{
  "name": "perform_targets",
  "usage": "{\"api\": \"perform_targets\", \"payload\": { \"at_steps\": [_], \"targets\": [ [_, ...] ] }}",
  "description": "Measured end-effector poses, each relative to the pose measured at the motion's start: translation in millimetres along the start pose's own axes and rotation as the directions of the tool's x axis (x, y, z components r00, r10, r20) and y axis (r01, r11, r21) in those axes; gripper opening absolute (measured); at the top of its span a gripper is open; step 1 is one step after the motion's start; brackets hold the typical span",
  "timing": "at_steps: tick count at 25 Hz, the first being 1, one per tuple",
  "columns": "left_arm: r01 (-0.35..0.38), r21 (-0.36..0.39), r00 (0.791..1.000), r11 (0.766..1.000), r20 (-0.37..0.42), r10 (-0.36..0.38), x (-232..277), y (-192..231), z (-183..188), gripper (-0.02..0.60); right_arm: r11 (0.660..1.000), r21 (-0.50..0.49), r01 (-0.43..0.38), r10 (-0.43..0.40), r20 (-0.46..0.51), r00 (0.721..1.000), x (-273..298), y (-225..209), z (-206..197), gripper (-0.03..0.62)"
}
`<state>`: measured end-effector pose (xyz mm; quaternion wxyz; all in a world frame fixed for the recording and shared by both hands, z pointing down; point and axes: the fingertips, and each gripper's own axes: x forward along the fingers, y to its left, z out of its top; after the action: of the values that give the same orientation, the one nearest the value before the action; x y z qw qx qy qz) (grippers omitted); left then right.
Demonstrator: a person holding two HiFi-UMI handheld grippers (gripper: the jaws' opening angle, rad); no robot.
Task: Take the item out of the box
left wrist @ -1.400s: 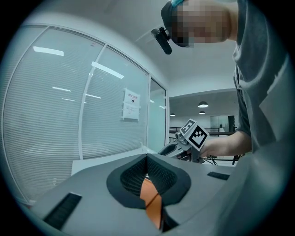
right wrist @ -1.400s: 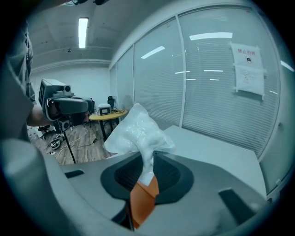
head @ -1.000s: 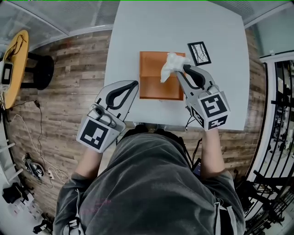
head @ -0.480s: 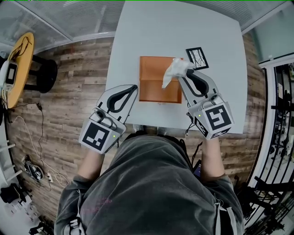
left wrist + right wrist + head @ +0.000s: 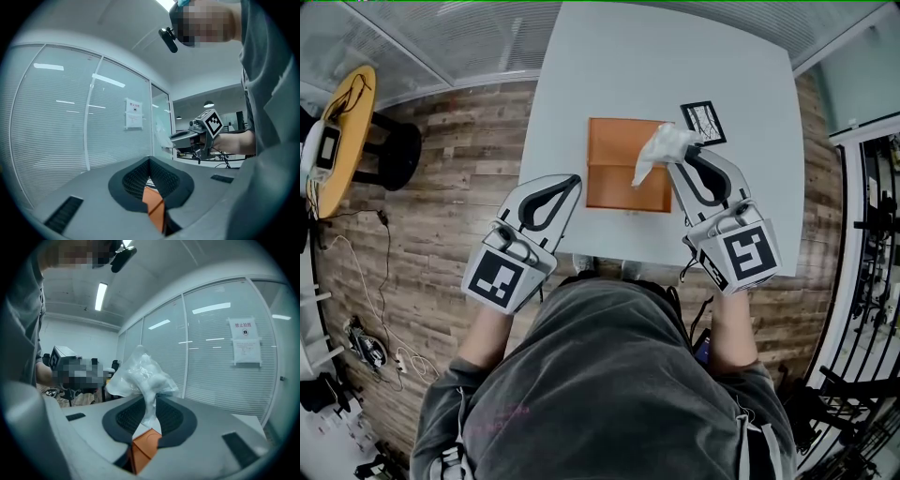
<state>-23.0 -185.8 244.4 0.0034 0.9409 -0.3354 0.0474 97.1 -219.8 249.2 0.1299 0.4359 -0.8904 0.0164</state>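
Right fingers [image 5: 213, 427] pinch bag [image 5: 661, 150], lifted higher over box [image 5: 614, 173].

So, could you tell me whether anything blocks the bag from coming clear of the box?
Nothing visible does. The right gripper pinches the bag up over the box's right edge. The left gripper is off to the box's left, and a card lies beyond it.

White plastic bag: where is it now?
In the head view the white plastic bag is pinched in the right gripper, over the right edge of the orange box.
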Motion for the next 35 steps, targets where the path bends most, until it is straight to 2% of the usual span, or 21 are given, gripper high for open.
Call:
{"api": "perform_targets", "payload": {
  "at_steps": [13,35],
  "targets": [
    [0.004,-0.006,1.000,1.000,-0.003,-0.004,-2.2,-0.5,0.0,0.008,1.000,0.000,-0.004,0.004,0.016,1.000,-1.3,3.5,6.8,0.074],
    [0.006,-0.009,1.000,1.000,-0.008,-0.006,3.7,-0.5,1.3,0.008,0.999,-0.038,-0.004,0.002,-0.035,0.999,2.1,1.1,-1.1,0.072]
  ]
}}
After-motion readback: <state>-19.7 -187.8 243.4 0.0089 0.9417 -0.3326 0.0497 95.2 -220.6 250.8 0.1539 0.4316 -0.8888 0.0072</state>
